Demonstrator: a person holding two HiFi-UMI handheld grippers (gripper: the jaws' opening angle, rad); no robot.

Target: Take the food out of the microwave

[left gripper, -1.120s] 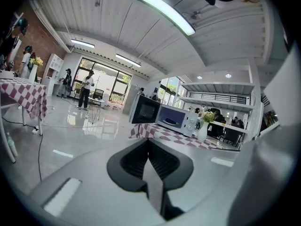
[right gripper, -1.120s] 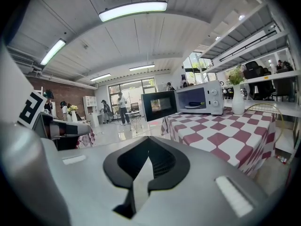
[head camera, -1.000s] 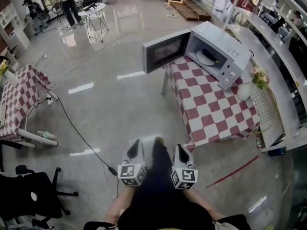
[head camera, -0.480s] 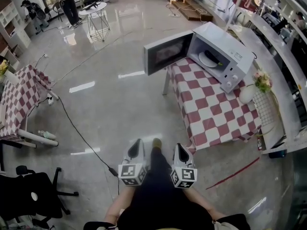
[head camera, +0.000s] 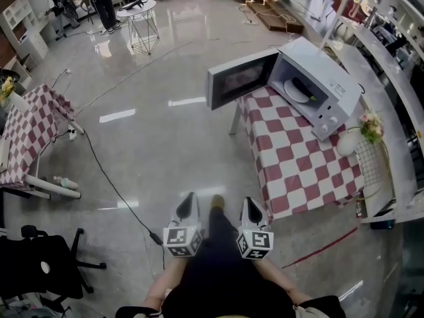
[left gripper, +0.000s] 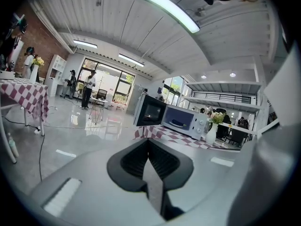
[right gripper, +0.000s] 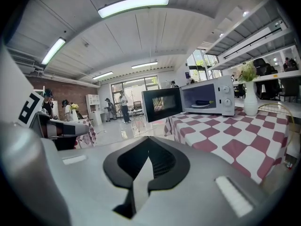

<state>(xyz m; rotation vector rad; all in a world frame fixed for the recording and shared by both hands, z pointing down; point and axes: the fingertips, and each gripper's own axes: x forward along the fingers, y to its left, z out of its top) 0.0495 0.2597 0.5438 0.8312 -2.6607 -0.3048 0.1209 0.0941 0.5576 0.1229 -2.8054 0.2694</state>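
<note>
In the head view the left gripper [head camera: 187, 203] and right gripper [head camera: 249, 207] sit side by side at the lower centre of the frame, over the person's dark trousers [head camera: 218, 270]. Both point up-frame across the glossy floor [head camera: 152, 138]. In the left gripper view the fingers [left gripper: 134, 161] are pressed together with nothing between them. The right gripper view shows its fingers [right gripper: 167, 164] closed the same way.

The white microwave [head camera: 322, 85] stands in the upper right, at the far end of a bench [head camera: 298, 164] draped in red-and-white checked cloth, well apart from both grippers. Its door [head camera: 240, 79] hangs wide open toward the left. Inside, a white plate [head camera: 289, 93] carries the food [head camera: 301, 87], a dark elongated piece with a yellow-green tip. A white vase of flowers [head camera: 346, 143] stands just beside the microwave, below it in the frame.
</note>
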